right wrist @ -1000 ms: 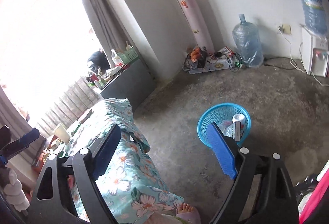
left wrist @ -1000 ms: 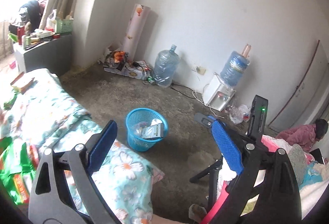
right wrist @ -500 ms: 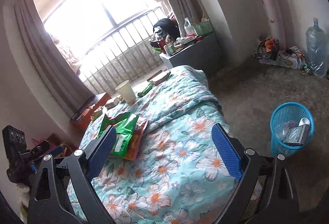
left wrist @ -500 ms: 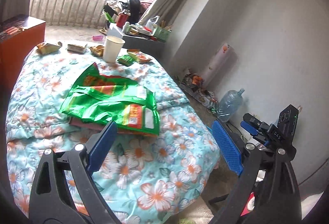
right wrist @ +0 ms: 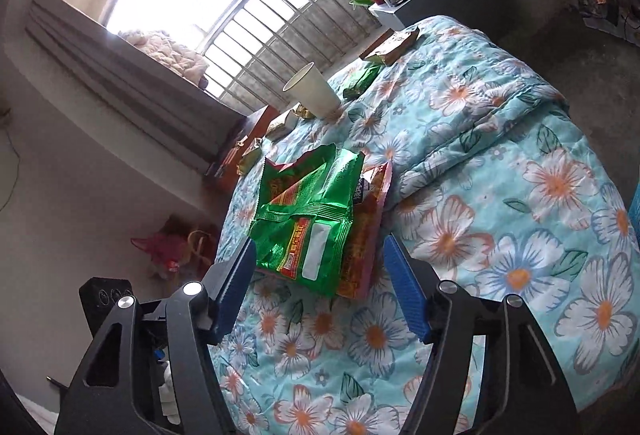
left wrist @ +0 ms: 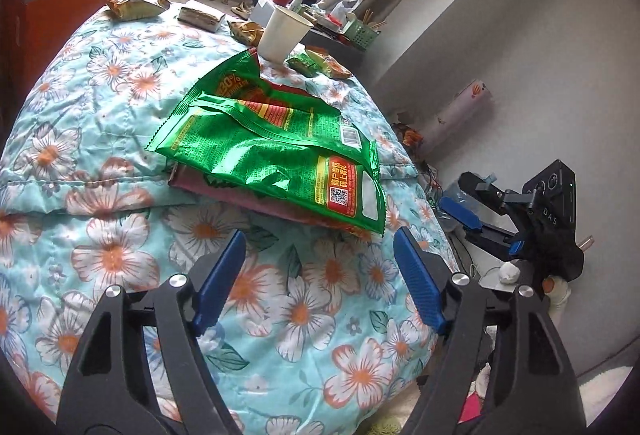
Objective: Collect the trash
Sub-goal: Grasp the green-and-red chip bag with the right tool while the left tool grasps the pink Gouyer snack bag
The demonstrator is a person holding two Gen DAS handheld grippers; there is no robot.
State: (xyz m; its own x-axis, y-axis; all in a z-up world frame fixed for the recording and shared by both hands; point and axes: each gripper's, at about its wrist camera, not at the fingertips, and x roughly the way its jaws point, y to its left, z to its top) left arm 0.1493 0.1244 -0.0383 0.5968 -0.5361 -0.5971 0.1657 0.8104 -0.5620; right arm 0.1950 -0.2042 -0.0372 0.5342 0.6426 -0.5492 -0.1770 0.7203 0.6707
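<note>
Facing a flowered quilt strewn with litter, both hand-held grippers are seen poised and empty. The left gripper is held with its blue pads well apart, nothing between them, just short of the near edge of a green snack bag; the right gripper is likewise spread wide, its pads flanking the near end of the same green snack bag without touching it. A reddish wrapper is pinned beneath the bag, showing along its right edge in the right wrist view. Farther off, a white paper cup is left standing upright, with small wrappers scattered just beside it and a few more packets at the far left of the quilt. Only a sliver of blue is caught at the right edge of the right wrist view, and no bin can be made out for certain. Little of the job can be judged as finished: every piece in sight is still lying on the quilt, and nothing is gripped. The green bag, nearest to both tools, is judged the likely next pick, with the cup and the scattered wrappers left for afterwards.
</note>
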